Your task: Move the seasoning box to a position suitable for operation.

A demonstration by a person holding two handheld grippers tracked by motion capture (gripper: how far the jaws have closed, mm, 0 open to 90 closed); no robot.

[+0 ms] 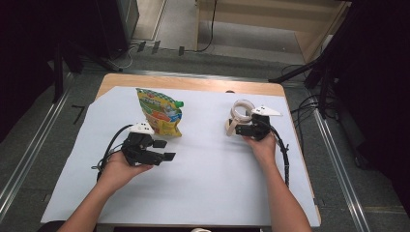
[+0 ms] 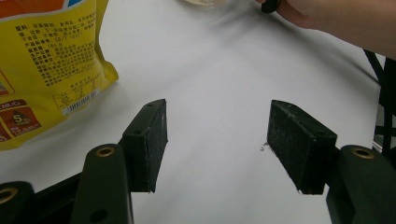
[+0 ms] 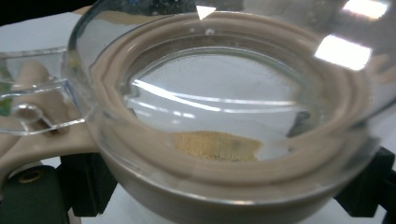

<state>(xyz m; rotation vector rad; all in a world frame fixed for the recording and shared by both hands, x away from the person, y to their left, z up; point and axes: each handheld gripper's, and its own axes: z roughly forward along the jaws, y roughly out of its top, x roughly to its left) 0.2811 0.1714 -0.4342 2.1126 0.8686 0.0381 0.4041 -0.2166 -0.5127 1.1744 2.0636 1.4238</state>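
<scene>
**Container gripped, pouch waiting**

I am holding my left gripper (image 1: 163,150) wide and empty just in front of the yellow pouch (image 1: 159,112). Well right of the pouch, my right gripper (image 1: 240,128) is clamping the lidded container (image 3: 224,140); judging by its few granules, filling remains.

A white sheet covers the light wooden tabletop (image 1: 193,82); around it lies grey carpeted floor (image 1: 29,145), with black cables (image 1: 309,104) trailing and pale wooden furniture (image 1: 270,19) behind.

free: white sheet (image 1: 212,164) between hands | obstacles: yellow pouch (image 1: 159,112) left, lidded jar (image 1: 240,116) right
</scene>
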